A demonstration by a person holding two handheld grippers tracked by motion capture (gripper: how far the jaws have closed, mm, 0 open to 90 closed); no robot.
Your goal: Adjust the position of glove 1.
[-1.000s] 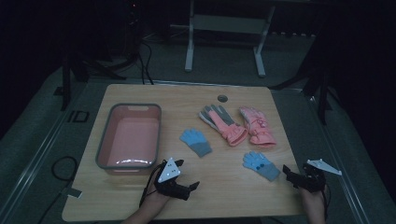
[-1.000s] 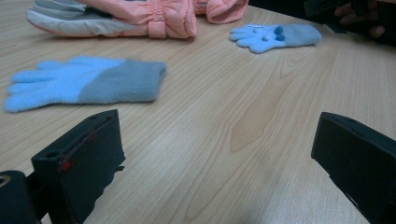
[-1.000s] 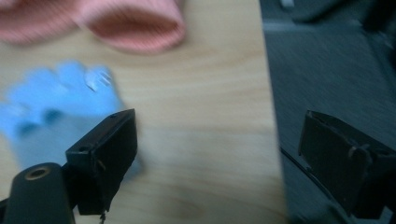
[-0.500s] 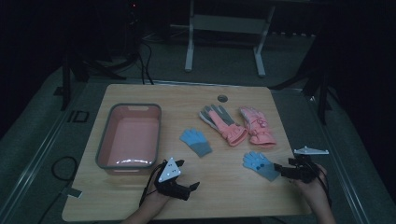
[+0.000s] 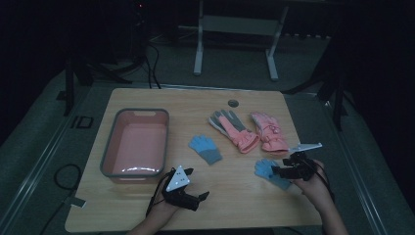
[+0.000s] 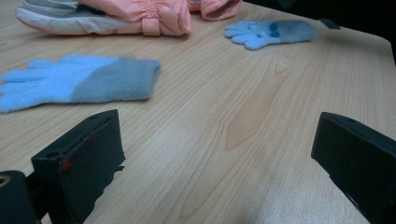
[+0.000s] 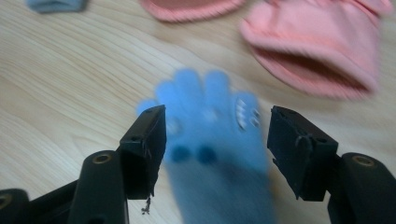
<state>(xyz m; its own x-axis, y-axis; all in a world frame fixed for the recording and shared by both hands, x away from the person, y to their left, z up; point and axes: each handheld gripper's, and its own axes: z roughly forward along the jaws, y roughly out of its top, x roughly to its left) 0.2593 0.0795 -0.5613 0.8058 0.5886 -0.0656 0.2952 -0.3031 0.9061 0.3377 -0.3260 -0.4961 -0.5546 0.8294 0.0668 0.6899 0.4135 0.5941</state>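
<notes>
Fingers [image 7: 150, 135] half-closed, closing astride blue glove [image 7: 212, 126].

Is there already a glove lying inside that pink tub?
No, the pink tub holds no glove; the blue gloves and the pink gloves lie on the table beside it.

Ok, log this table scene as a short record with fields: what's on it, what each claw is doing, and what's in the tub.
table: wooden table
tub: pink tub, nothing visible inside
gloves: two pink ski gloves; blue glove mid-table; second blue glove near right edge
left claw: open, resting on table, nothing between jaws
right claw: jaws have just been closing, straddling second blue glove, not yet pressing it
</notes>
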